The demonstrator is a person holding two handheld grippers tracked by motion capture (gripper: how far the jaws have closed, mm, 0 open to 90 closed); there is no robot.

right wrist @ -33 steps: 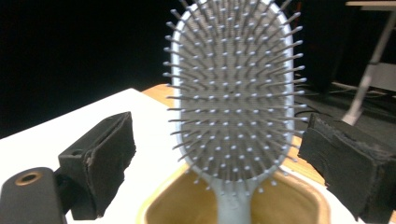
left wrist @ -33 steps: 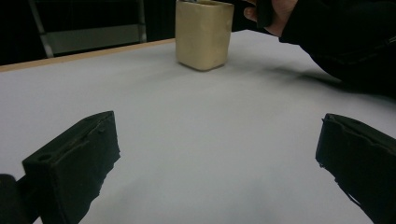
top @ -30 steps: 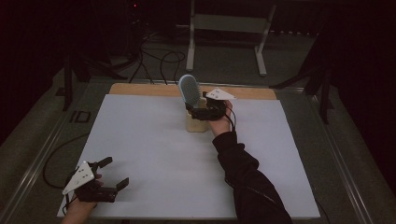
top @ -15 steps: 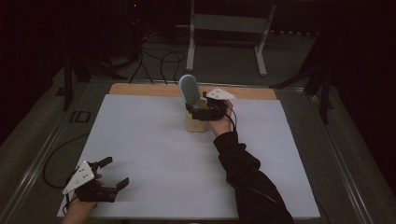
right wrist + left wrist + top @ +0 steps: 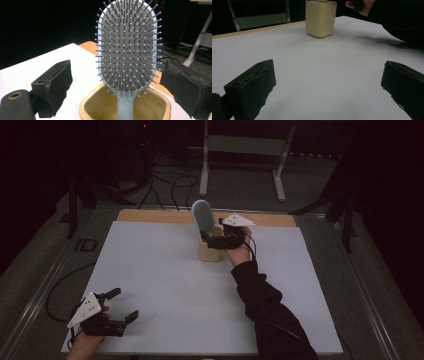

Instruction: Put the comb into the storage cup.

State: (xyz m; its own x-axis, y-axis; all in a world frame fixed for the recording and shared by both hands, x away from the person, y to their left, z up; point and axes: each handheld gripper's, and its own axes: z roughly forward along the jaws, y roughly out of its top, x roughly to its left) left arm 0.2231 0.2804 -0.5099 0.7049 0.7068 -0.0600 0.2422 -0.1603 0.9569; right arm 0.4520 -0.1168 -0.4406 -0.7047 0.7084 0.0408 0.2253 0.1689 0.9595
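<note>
white table [image 5: 165, 285] — right claw [image 5: 117, 82] wide around hairbrush [image 5: 127, 47]

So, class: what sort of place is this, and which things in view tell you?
Probably a lab or studio set up for recording, not a home. A white-topped table stands in a dark room, cables trail over the floor behind it, and a metal stand sits beyond. A person holds a right gripper by a hairbrush in a cup.

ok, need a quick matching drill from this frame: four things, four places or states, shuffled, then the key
Things:
1. pale blue paddle hairbrush
2. yellow square cup
3. left gripper
4. right gripper

Places or states:
A. open, near the white table's front left corner
B. open, jaws either side of the brush head
C. standing handle-down in the cup
D. by the table's far wooden edge

Pairs: 1-C, 2-D, 3-A, 4-B
</note>
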